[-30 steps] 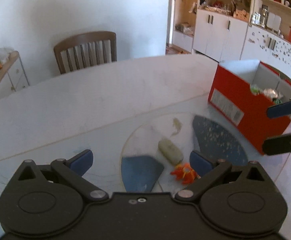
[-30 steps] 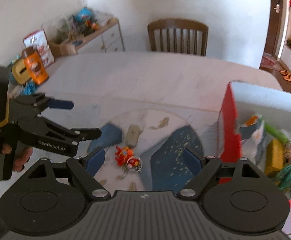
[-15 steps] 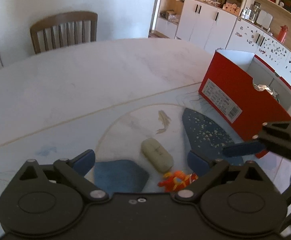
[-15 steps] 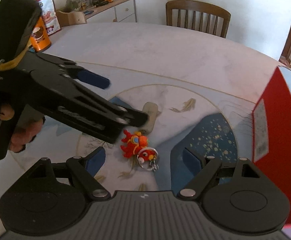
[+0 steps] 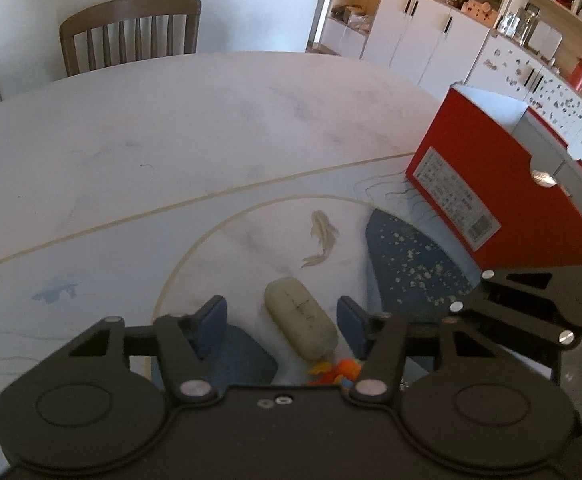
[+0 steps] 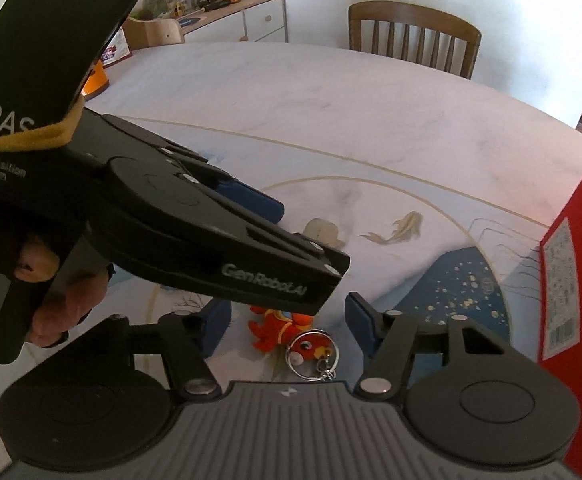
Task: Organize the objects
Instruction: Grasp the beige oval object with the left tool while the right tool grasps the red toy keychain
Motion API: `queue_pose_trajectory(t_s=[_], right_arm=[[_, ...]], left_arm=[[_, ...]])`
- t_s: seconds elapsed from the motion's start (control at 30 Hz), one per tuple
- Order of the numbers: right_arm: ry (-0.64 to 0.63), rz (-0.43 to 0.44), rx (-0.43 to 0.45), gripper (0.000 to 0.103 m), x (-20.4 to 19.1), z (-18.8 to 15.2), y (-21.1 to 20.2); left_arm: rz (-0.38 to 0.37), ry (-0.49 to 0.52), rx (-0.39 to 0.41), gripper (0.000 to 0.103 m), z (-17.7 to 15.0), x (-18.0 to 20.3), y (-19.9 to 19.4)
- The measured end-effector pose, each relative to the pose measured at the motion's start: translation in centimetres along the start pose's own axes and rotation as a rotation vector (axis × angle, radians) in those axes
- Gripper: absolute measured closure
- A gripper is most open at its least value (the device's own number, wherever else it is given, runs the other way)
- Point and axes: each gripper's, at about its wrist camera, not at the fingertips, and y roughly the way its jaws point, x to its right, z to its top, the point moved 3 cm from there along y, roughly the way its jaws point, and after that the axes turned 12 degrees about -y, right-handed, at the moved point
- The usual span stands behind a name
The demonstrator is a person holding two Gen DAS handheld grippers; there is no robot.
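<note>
Grippers converging on two small things on the table [image 5: 179,128].

Left hand-held gripper [image 5: 283,316] gapes around the pale case [image 5: 301,318]; right hand-held gripper [image 6: 287,326] gapes around the orange keychain toy [image 6: 281,326]. Crowded so close, they risk colliding or nudging either thing.

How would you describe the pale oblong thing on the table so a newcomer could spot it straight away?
Start at the tall red cardboard box on the white marble-look table, then go to the painted pond circle beside it. Just below the painted fish lies a pale beige, rounded oblong eraser-like block, between the open left hand-held gripper fingers. Its neighbour, the orange-red plush keychain toy, is bright and has a metal ring; this block is plain and dull.
</note>
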Motion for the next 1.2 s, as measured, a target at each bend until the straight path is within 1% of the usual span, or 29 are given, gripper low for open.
queue_pose_trajectory(t_s=[0.03, 0.13, 0.2, 0.3, 0.37, 0.4, 0.47, 0.57, 0.7, 0.87, 1.07, 1.2], right_arm=[[-0.001, 0.001, -0.002, 0.040, 0.0, 0.0, 0.1], [-0.003, 0.012, -0.010, 0.046, 0.1, 0.0, 0.6], [-0.013, 0.014, -0.019, 0.050, -0.1, 0.0, 0.9], [-0.030, 0.015, -0.033, 0.053, -0.4, -0.2, 1.2], [-0.054, 0.004, -0.034, 0.054, -0.8, -0.3, 1.4], [-0.066, 0.001, -0.036, 0.058, -0.9, -0.3, 1.4], [-0.079, -0.007, -0.041, 0.063, -1.0, -0.3, 1.4], [-0.065, -0.004, -0.043, 0.064, -0.8, -0.3, 1.2], [-0.060, -0.020, -0.040, 0.065, -0.8, -0.3, 0.8], [-0.017, -0.030, -0.029, 0.066, -0.4, -0.8, -0.8], [0.089, -0.040, -0.013, 0.066, 0.8, -1.8, -3.6], [0.153, -0.056, 0.009, 0.066, 1.8, -2.4, -6.0]], left_arm=[[0.000, 0.002, 0.002, 0.045, 0.0, 0.0, 0.0], [-0.013, 0.008, 0.002, 0.052, -0.1, 0.2, -0.1], [-0.023, 0.006, -0.002, 0.060, -0.1, 0.3, -0.1], [-0.042, -0.004, -0.013, 0.069, 0.0, 0.5, -0.2], [-0.046, -0.011, -0.019, 0.070, 0.0, 0.5, -0.2], [-0.049, -0.015, -0.022, 0.071, 0.1, 0.4, -0.2], [-0.058, -0.024, -0.029, 0.074, 0.1, 0.2, -0.3], [-0.060, -0.033, -0.032, 0.079, 0.2, 0.0, -0.4], [-0.050, -0.043, -0.033, 0.080, 0.2, -0.2, -0.6], [-0.043, -0.055, -0.029, 0.080, -0.1, -0.6, -1.1], [-0.042, -0.066, -0.017, 0.081, -0.5, -0.4, -2.5], [-0.025, -0.071, -0.017, 0.081, -1.1, -0.1, -3.4]])
